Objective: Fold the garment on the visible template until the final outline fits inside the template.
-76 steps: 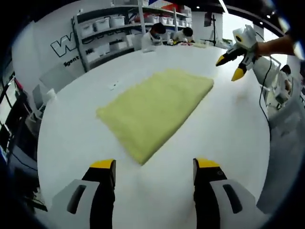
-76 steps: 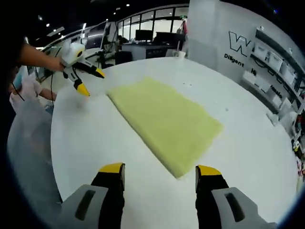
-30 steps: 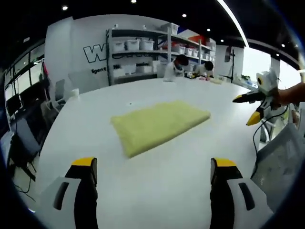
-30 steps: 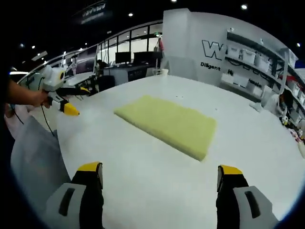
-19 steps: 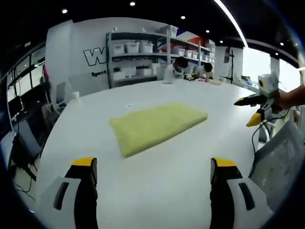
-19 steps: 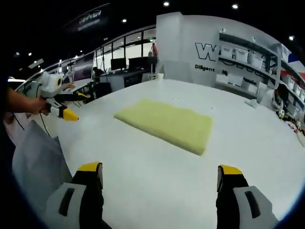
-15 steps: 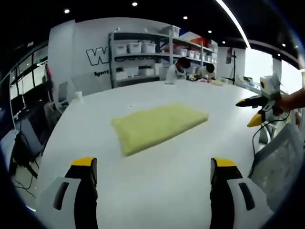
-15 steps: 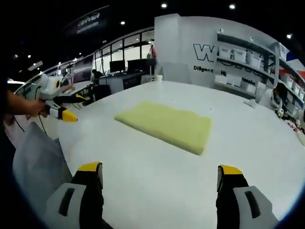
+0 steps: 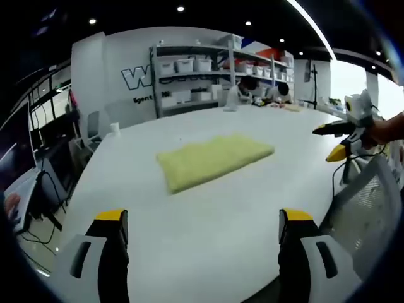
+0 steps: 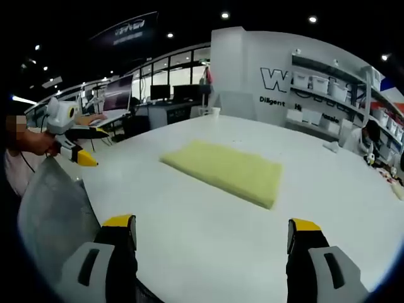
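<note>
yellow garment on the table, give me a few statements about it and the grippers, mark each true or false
1. The yellow garment lies folded flat on the white table. True.
2. The left gripper is shut on the garment. False: its jaws stand wide open, apart from the garment.
3. The right gripper has its jaws open with nothing between them. True.
4. A box sits on top of the garment. False: nothing rests on it.
5. Shelves with white bins stand behind the table. True.
</note>
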A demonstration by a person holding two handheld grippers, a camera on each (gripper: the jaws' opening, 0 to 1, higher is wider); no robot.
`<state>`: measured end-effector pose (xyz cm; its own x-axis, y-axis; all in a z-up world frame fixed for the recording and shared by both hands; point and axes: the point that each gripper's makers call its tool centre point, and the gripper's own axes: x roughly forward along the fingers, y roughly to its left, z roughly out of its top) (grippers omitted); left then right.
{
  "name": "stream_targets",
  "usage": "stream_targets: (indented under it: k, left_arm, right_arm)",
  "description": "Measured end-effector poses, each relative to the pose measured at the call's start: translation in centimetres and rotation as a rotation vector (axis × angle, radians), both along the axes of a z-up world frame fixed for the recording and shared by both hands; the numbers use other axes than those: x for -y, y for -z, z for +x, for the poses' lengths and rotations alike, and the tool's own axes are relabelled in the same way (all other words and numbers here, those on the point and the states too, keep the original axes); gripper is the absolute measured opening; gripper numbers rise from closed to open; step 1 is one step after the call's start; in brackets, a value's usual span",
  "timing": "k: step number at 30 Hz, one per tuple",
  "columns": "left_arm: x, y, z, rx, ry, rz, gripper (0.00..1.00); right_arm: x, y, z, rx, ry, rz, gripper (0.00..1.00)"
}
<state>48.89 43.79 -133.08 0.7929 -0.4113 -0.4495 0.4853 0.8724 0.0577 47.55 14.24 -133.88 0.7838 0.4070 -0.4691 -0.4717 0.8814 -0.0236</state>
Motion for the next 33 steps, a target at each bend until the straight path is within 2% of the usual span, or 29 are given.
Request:
stream_targets:
  k: [2,4,6,9,12,15,17,19,22,24,26,28,30,32,33]
  left_arm:
    - [0.1,-0.2,-0.1,0.016,0.0,0.033,0.99]
    - [0.3,-0.6,0.1,0.059,0.015,0.051,0.99]
    - [0.1,0.0,0.2,0.048,0.001,0.059,0.99]
    - [-0.3,0.5,0.5,0.022,-0.048,0.024,0.99]
    - [-1.0,0.7,0.8,0.045,-0.087,0.045,0.97]
    - [-1.3,-0.2,1.1,0.101,-0.105,0.044,0.95]
    - [-1.5,0.1,1.1,0.109,-0.112,0.061,0.94]
    - [-1.4,0.6,1.0,0.118,-0.098,0.114,0.91]
    - [-1.8,0.0,1.0,0.142,-0.11,0.11,0.86]
    - [-2.2,0.3,1.1,0.126,-0.132,0.104,0.87]
    - [-2.1,0.3,1.1,0.124,-0.128,0.11,0.85]
    - [-2.0,0.7,0.9,0.119,-0.104,0.138,0.8]
    - [-2.0,1.0,0.6,0.104,-0.097,0.153,0.73]
    - [-2.0,1.0,0.5,0.094,-0.097,0.144,0.68]
    - [-2.1,1.0,0.5,0.091,-0.099,0.14,0.66]
  right_arm:
    - [0.0,0.0,-0.3,0.003,0.027,0.016,0.98]
    - [-0.1,-0.1,-0.6,0.015,0.043,0.023,0.97]
    - [-0.4,0.2,-0.8,0.018,0.05,0.014,0.97]
    - [-0.7,0.3,-1.1,0.017,0.065,0.025,0.96]
    - [-1.3,0.0,-1.3,0.043,0.091,0.042,0.97]
    - [-1.8,-0.2,-1.3,0.073,0.1,0.048,0.97]
    - [-2.0,0.0,-1.4,0.079,0.099,0.045,0.96]
    - [-2.2,0.5,-1.5,0.089,0.1,0.031,0.96]
    - [-1.7,1.7,-1.8,0.059,0.121,0.008,0.91]
    - [-1.2,1.0,-1.5,0.075,0.149,0.037,0.89]
    - [-1.2,1.1,-1.5,0.087,0.14,0.011,0.89]
    - [-1.3,1.6,-1.7,0.062,0.131,-0.003,0.84]
    - [-1.2,1.4,-1.7,0.067,0.141,0.017,0.81]
    - [-0.9,0.6,-1.5,0.104,0.172,0.071,0.82]
    - [-0.9,0.7,-1.5,0.099,0.172,0.07,0.84]
